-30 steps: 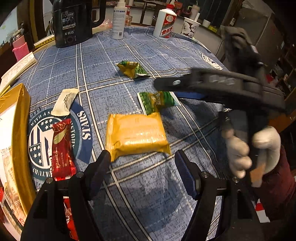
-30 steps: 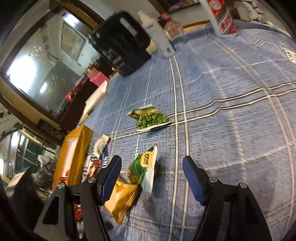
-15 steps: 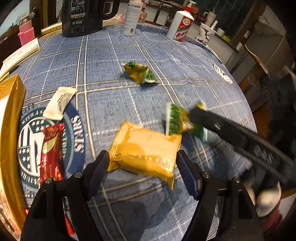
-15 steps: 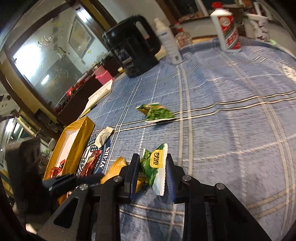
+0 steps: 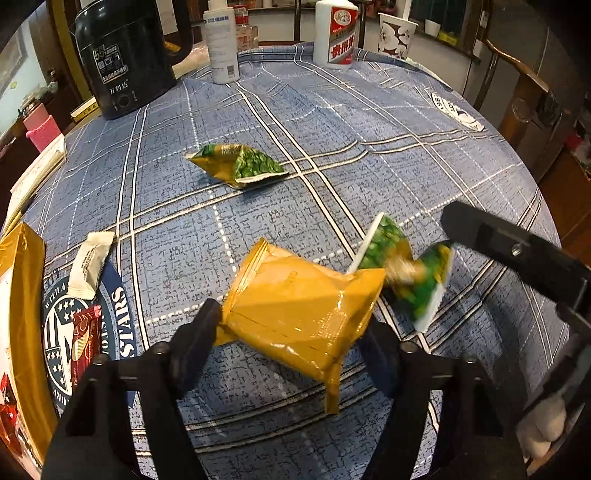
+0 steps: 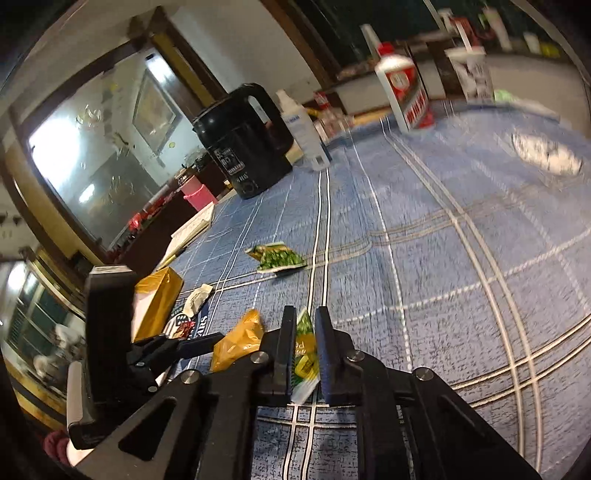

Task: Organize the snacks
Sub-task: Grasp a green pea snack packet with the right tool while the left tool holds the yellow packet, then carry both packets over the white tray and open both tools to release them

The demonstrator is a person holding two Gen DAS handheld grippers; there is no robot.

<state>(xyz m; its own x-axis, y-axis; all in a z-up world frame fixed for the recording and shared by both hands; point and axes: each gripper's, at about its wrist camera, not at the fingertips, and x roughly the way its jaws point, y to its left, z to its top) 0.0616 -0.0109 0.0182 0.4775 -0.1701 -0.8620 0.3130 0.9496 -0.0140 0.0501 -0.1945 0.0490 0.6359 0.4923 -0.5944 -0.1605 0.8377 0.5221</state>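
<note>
My left gripper point(image 5: 291, 325) is shut on a yellow snack packet point(image 5: 299, 306) and holds it lifted above the blue tablecloth point(image 5: 332, 129). My right gripper point(image 6: 303, 332) is shut on a green pea packet point(image 6: 304, 354), also lifted; that packet shows blurred in the left wrist view point(image 5: 406, 273) just right of the yellow packet. A second green pea packet point(image 5: 238, 166) lies further back on the cloth. A white sachet point(image 5: 90, 258) and a red wrapped snack point(image 5: 85, 343) lie at the left beside a gold box point(image 5: 22, 314).
A black kettle point(image 5: 122, 55), a white plastic bottle point(image 5: 221, 40), a white and red bottle point(image 5: 336, 29) and a paper cup point(image 5: 395, 33) stand along the far edge. A pink cup point(image 5: 40, 129) and a wooden chair point(image 5: 524, 96) flank the table.
My left gripper closed on the yellow packet and lifted it. My right gripper closed on the green pea packet and raised it off the cloth.
</note>
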